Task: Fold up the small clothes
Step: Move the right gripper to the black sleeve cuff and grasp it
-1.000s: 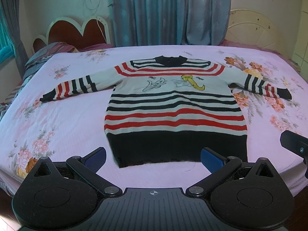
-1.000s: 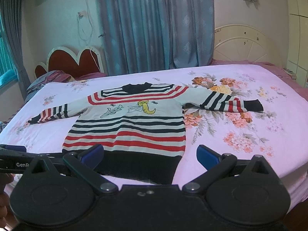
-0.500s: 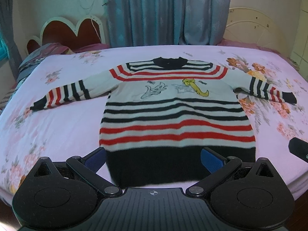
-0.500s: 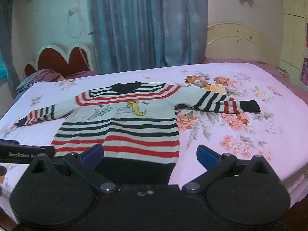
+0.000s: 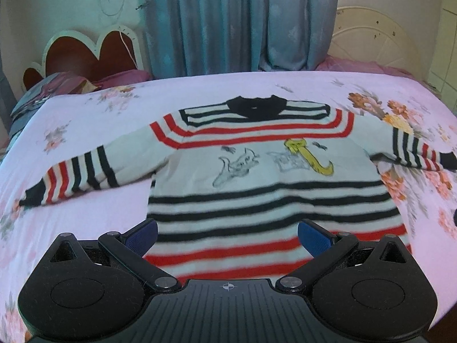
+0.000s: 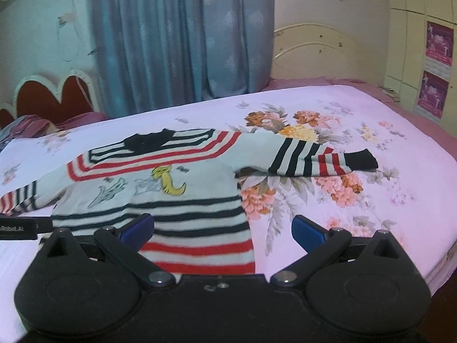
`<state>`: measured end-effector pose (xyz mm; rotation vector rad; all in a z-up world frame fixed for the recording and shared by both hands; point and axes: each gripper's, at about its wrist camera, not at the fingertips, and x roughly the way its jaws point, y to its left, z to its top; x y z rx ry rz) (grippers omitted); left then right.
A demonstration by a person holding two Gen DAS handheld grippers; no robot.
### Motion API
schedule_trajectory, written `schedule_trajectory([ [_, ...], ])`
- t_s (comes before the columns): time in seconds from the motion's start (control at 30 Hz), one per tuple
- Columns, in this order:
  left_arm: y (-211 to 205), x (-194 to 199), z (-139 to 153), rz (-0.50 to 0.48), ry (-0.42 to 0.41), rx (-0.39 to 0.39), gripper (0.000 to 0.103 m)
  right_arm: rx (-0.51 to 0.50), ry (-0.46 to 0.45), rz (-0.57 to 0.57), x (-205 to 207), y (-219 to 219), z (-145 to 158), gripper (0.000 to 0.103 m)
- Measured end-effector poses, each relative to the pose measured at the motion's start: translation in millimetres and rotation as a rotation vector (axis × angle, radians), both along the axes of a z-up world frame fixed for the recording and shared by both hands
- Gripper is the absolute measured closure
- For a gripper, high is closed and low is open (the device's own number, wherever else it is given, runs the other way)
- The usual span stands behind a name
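My left tongs (image 5: pixel 227 235) stand wide apart at the bottom of the frame, holding nothing, their blue pads (image 5: pixel 312 238) framing the lower stripes of the sweater (image 5: pixel 265 188). My right tongs (image 6: pixel 222 233) are spread just as wide and empty, over the sweater's lower right edge. The sweater lies flat, front up, across the middle of the pink floral bed (image 5: pixel 85 120), sleeves stretched out to both sides. Blue curtains (image 5: pixel 240 20) hang at the top centre.
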<state>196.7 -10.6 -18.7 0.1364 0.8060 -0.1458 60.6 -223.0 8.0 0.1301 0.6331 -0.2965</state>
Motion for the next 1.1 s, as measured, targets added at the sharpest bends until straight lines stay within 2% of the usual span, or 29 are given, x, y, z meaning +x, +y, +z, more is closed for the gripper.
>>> schedule_trajectory([
  [0.2, -6.7, 44.7, -7.9, -0.009, 0.013, 0.0, 0.0, -0.018, 0.011, -0.061, 27.9, -14.4, -3.1, 0.001],
  [0.43, -34.3, 84.8, -24.0, 0.005, 0.03, -0.014, 0.0, -0.019, 0.039, -0.101, 61.0, -58.8, -15.1, 0.005],
  [0.67, -79.4, 124.3, -42.0, 0.057, 0.037, -0.055, 0.0, 0.015, 0.069, -0.136, 104.2, -136.2, -37.2, 0.014],
  [0.87, -118.4, 157.8, -63.1, 0.077, 0.052, -0.045, 0.0, 0.073, 0.128, -0.213, 134.3, -209.2, -67.0, 0.019],
  [1.1, -143.8, 181.9, -84.5, 0.082, 0.088, -0.025, 0.0, 0.171, 0.171, -0.318, 156.9, -282.5, -101.7, 0.026],
])
